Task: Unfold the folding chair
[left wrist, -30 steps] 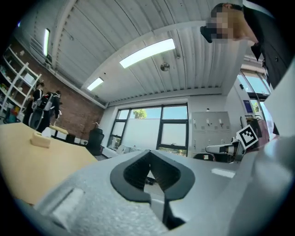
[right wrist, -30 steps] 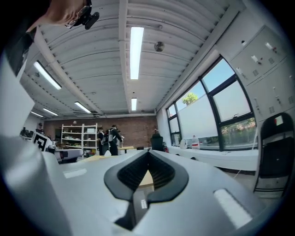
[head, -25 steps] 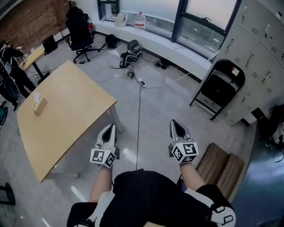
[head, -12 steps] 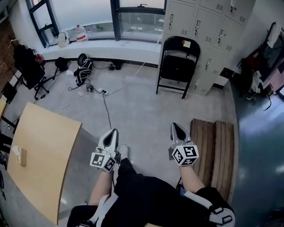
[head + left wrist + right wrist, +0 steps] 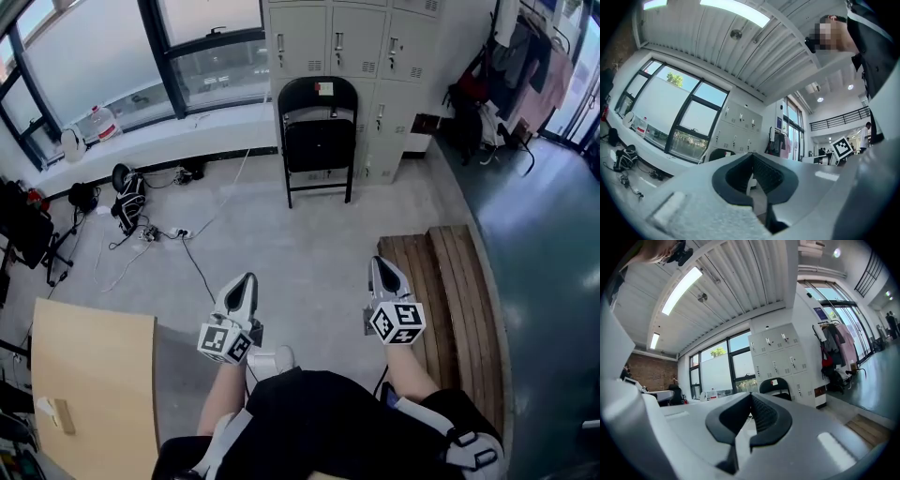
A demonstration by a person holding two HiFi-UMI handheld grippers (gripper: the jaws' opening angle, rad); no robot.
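A black folding chair (image 5: 319, 139) stands folded, leaning against grey lockers (image 5: 352, 42) at the top middle of the head view. Its rounded back peeks above my jaws as the chair (image 5: 775, 386) in the right gripper view and the chair (image 5: 717, 153) in the left gripper view. My left gripper (image 5: 247, 278) and right gripper (image 5: 376, 262) are held side by side in front of me, both shut and empty, pointing toward the chair from well short of it across bare floor.
A wooden pallet (image 5: 459, 291) lies on the floor to my right. A tan table (image 5: 94, 394) is at the lower left. Cables, bags and bottles (image 5: 131, 202) sit under the window at left. Clothes hang on a rack (image 5: 520, 56) at the upper right.
The view has swung right: the chair moved from the far right to the top middle, and the table slid off to the lower left. Both grippers stay shut, side by side.
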